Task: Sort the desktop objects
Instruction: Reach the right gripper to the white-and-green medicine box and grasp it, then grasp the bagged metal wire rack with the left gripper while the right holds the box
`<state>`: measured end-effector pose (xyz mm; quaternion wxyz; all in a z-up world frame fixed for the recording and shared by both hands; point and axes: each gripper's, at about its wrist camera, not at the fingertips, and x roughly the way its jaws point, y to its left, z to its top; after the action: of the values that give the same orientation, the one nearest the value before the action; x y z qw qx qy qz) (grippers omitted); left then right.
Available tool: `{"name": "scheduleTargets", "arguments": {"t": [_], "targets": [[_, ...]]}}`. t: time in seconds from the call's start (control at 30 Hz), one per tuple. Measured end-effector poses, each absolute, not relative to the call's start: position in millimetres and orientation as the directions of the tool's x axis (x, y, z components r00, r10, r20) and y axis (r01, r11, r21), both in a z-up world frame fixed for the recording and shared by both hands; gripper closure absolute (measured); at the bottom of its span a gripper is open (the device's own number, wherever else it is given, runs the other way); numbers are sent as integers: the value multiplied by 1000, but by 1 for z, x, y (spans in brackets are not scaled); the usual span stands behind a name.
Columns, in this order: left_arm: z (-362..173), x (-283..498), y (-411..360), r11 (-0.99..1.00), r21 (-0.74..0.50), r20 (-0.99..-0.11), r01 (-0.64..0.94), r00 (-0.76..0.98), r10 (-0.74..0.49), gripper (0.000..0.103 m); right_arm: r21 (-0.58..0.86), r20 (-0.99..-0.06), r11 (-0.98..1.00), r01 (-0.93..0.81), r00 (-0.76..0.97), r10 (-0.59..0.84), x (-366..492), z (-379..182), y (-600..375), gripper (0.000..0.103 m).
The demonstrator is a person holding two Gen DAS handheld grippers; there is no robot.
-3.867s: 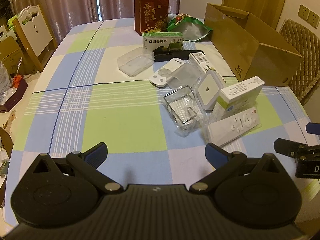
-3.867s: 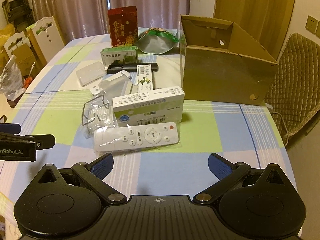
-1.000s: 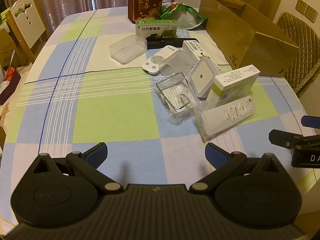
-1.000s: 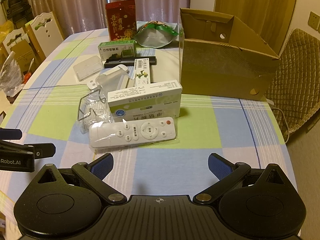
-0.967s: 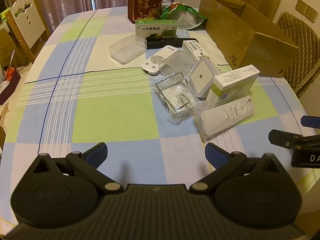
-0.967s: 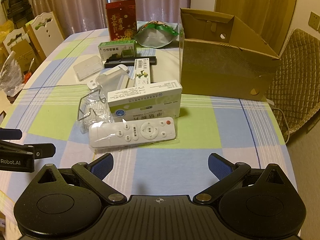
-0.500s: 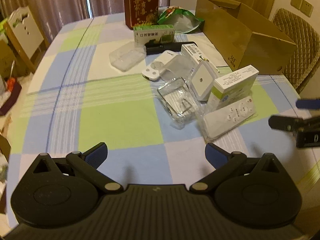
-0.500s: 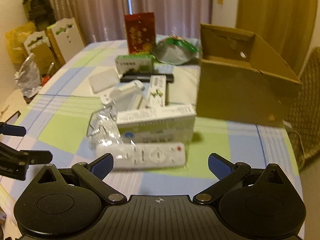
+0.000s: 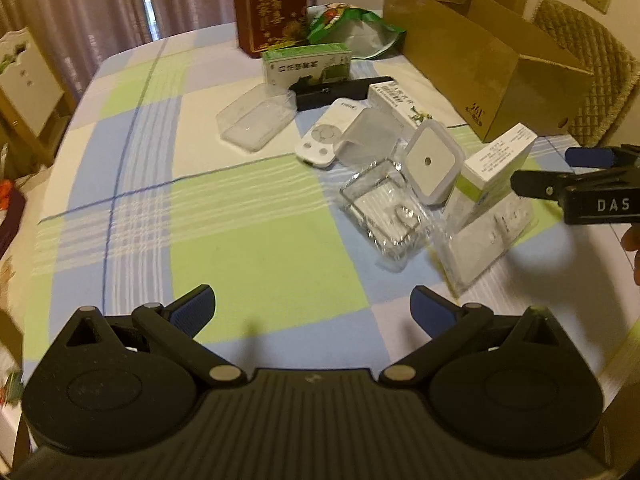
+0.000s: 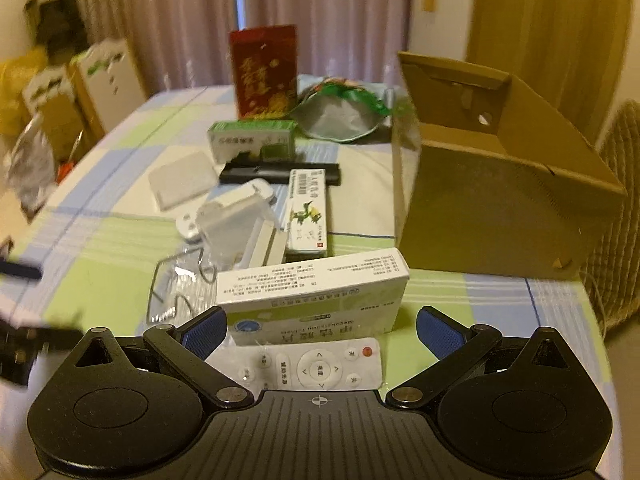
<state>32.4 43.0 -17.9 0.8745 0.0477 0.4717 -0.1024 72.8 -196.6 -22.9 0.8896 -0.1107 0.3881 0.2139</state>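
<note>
The checked-cloth surface (image 9: 240,248) fills most of both views in a curtained room, with the open cardboard box (image 10: 500,208) standing at right of the frame — probably there to take the sorted items. The white-and-green medicine box (image 10: 316,292) and bagged white remote (image 10: 316,368) lie lower centre, between the spread fingers of the right hand-held gripper (image 10: 320,330), seemingly lined up for a first pick. The left hand-held gripper (image 9: 312,308) hangs released over bare cloth — holding nothing.
</note>
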Motion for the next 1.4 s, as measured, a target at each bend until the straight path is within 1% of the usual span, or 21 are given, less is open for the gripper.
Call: {"name": "scheduleTargets", "arguments": {"t": [0.13,0.23,0.3,0.43,0.53,0.67,0.7,0.73,0.77,0.9,0.97,1.0,1.03,1.1,1.13,1.17,1.2,1.4], "targets": [[-21,51,45,953,-18,-826,301,533,-184,1,-204,-744,747,-633,597,302,79,-15,-187,0],[-24,62,44,938,-5,-820,347,535,-202,1,-352,-775,500,-791,546,318,83,-16,-178,0],[-27,64,45,932,-3,-820,361,532,-209,1,-428,-801,303,-851,513,308,85,-20,-174,0],[-34,67,46,922,-3,-822,387,524,-223,1,-405,-852,97,-909,413,320,101,-24,-170,1],[-41,68,49,928,-29,-826,372,513,-231,1,-363,-886,-16,-931,340,314,110,-29,-166,1],[-45,69,52,929,-57,-826,366,506,-249,1,-330,-917,-125,-936,286,279,118,-36,-154,1],[-45,70,51,925,-52,-823,378,509,-254,1,-320,-922,-140,-937,274,273,119,-35,-151,4],[-44,70,50,918,-40,-819,395,513,-257,1,-304,-930,-148,-941,259,262,122,-35,-149,23],[-44,71,50,911,-28,-815,412,518,-260,1,-283,-939,-152,-947,242,245,124,-36,-147,31],[-40,74,48,881,20,-805,473,530,-266,1,-258,-950,-167,-952,218,225,133,-40,-144,33],[-40,77,49,875,26,-804,484,530,-270,1,-238,-956,-170,-956,199,217,136,-42,-143,42],[-39,78,49,873,27,-803,487,530,-271,1,-223,-961,-171,-960,186,207,137,-43,-142,53],[-39,79,49,871,28,-803,491,530,-273,1,-210,-965,-172,-962,175,197,138,-44,-141,60],[-39,80,48,865,32,-802,501,530,-277,1,-194,-969,-170,-966,162,185,138,-45,-142,66],[-40,80,47,860,35,-802,509,528,-280,1,-191,-970,-164,-968,160,185,137,-44,-144,67],[-40,80,46,854,37,-802,519,525,-285,1,-188,-970,-158,-970,158,185,135,-43,-145,71],[-41,80,45,847,39,-802,530,523,-290,1,-187,-970,-150,-971,157,187,134,-41,-147,74],[-44,81,32,766,86,-800,637,502,-329,1,-195,-958,-25,-980,185,219,125,-27,-164,77]]}}
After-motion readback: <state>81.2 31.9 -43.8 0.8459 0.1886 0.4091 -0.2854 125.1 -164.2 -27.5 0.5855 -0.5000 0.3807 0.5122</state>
